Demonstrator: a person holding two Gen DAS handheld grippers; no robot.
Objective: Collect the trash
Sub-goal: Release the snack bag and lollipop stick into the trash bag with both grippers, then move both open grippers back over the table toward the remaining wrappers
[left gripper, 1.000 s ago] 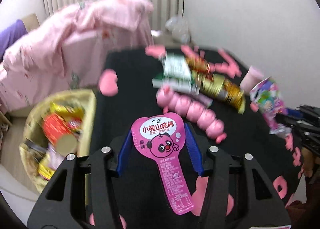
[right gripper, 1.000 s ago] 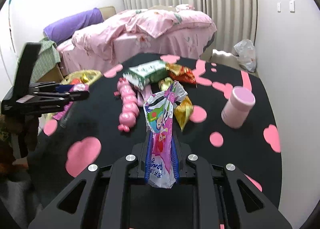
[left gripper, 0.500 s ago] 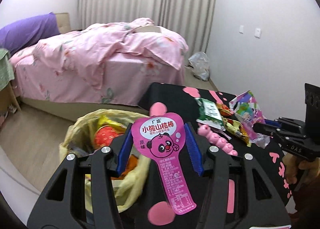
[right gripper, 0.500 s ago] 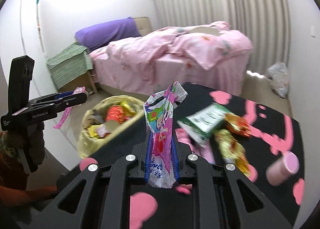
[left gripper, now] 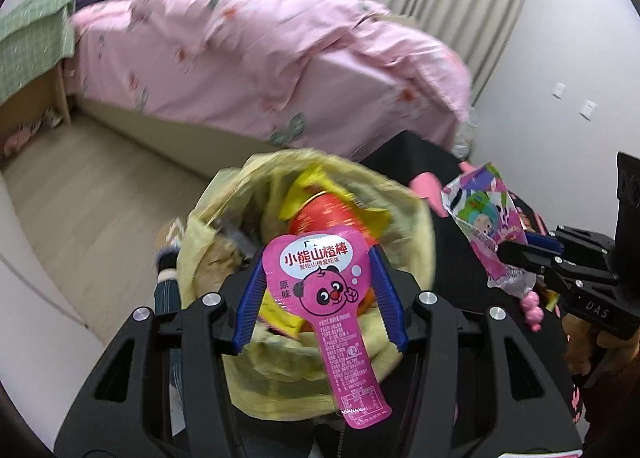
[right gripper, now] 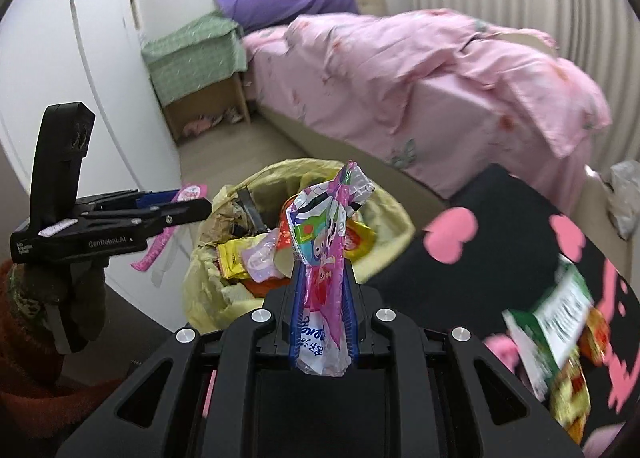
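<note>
My left gripper (left gripper: pixel 320 258) is shut on a flat pink bear-print snack wrapper (left gripper: pixel 324 278), holding it just above the yellow-lined trash bin (left gripper: pixel 408 214). The bin holds several red and yellow wrappers. My right gripper (right gripper: pixel 322 274) is shut on a crumpled pink cartoon wrapper (right gripper: pixel 324 230), which stands up between the blue pads in front of the same bin (right gripper: pixel 200 270). In the left wrist view the right gripper (left gripper: pixel 516 254) comes in from the right with its wrapper (left gripper: pixel 480 214). In the right wrist view the left gripper (right gripper: pixel 188 206) sits left of the bin.
A black table with pink blotches (right gripper: pixel 492 218) stands right of the bin, with a green packet (right gripper: pixel 556 318) and other wrappers on it. Behind lies a bed with pink bedding (left gripper: pixel 260 46). A nightstand under a green cloth (right gripper: pixel 192 54) and bare floor (left gripper: pixel 92 194) are to the left.
Both grippers have swung left from over the table to the trash bin, each still holding its wrapper. The bin now fills the middle of both views.
</note>
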